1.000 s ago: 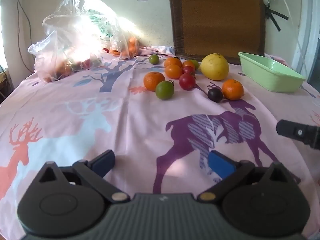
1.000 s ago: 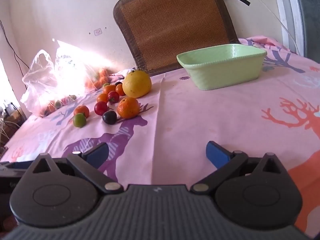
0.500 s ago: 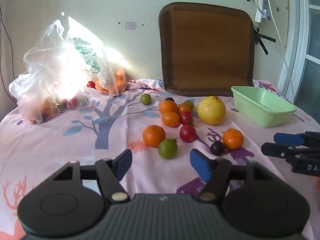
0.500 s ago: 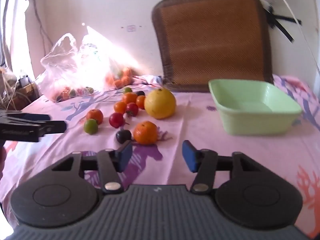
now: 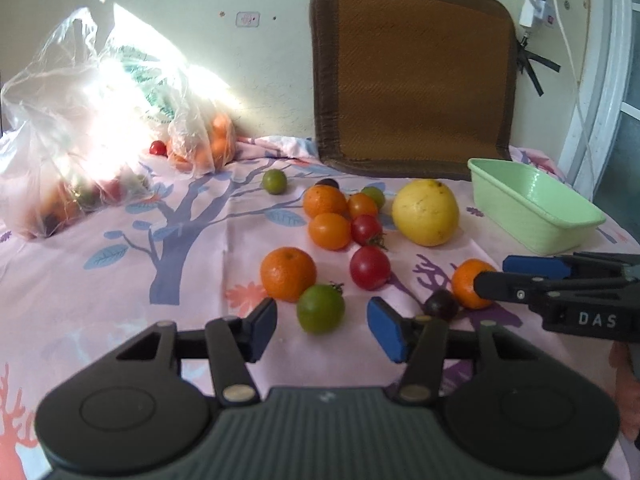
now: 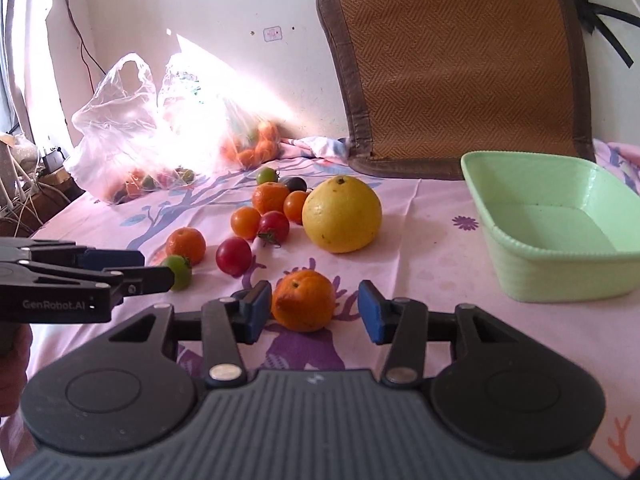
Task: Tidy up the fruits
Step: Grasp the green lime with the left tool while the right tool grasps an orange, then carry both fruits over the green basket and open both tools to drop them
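In the left wrist view, the left hand-held gripper (image 5: 322, 330) stands partly open with nothing gripped; its jaws have just been closing, and the small round green fruit (image 5: 320, 308) sits just ahead of it, framed between the two blue pads (image 5: 383, 334) but apart from both. Beyond that fruit lie a round orange mandarin (image 5: 288, 273) and a glossy red tomato (image 5: 370, 267), then a cluster of smaller oranges and tomatoes, and to the far right a large yellow pomelo (image 5: 425, 212). The empty pale green plastic basket (image 5: 538, 216) stands further right on the pink deer-print table (image 5: 120, 280), well apart from this gripper. In the right wrist view, the right hand-held gripper (image 6: 314, 312) is likewise partly open, its jaws having just been closing, with a dimpled orange mandarin (image 6: 304, 300) between the pads: the left pad looks to be at its skin, the right one stands clear, so it is not yet clamped. The basket (image 6: 560, 276) sits ahead and to the right of this gripper. The step in hand seems to be a two-handed pick, each gripper settling on the nearest fruit. Next, each needs to ease forward until its fruit is centred, close gently so the round fruit does not roll or squirt out, then lift and carry toward the basket.
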